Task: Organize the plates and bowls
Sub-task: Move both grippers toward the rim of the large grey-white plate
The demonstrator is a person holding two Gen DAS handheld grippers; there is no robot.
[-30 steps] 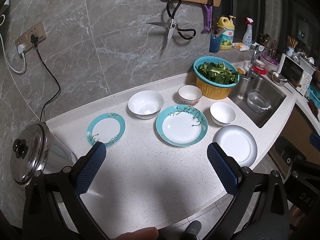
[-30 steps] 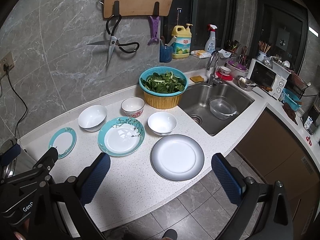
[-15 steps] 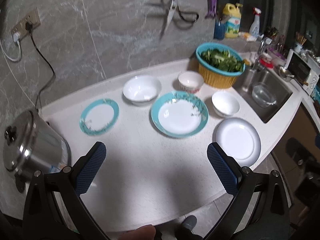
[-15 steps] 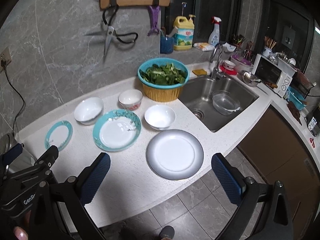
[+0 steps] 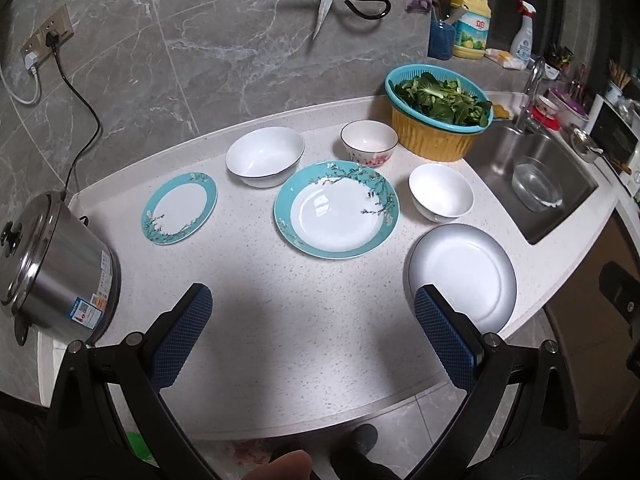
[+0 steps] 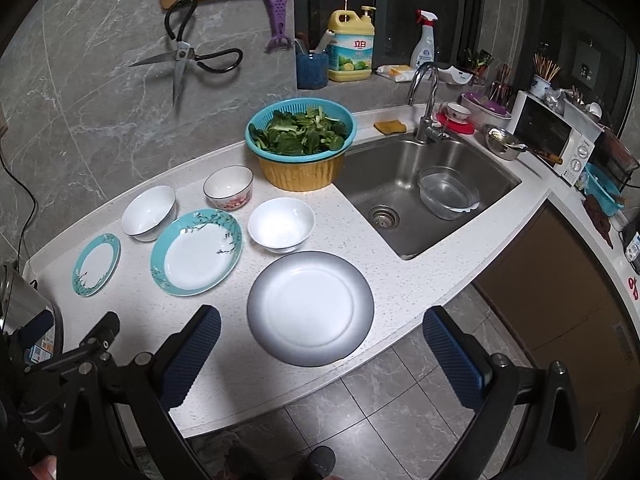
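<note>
On the white counter [image 5: 280,320] lie a small teal-rimmed plate [image 5: 179,208] [image 6: 96,265], a large teal floral plate [image 5: 337,209] [image 6: 196,252] and a grey-rimmed white plate [image 5: 462,276] [image 6: 310,307]. Behind stand a large white bowl [image 5: 265,156] [image 6: 149,212], a pink-flowered bowl [image 5: 369,142] [image 6: 228,187] and a small white bowl [image 5: 441,192] [image 6: 281,223]. My left gripper [image 5: 306,320] is open and empty above the counter's front. My right gripper [image 6: 320,340] is open and empty, above the grey-rimmed plate's near edge.
A steel pot [image 5: 52,272] stands at the counter's left end. A teal colander of greens [image 6: 302,132] sits on a yellow basin beside the sink [image 6: 420,196], which holds a clear bowl. Scissors [image 6: 184,60] hang on the wall. The counter's front edge drops to the floor.
Both grippers have moved in closer to the counter and tilted down; the dishes sit larger in both views. Nothing on the counter has moved.
</note>
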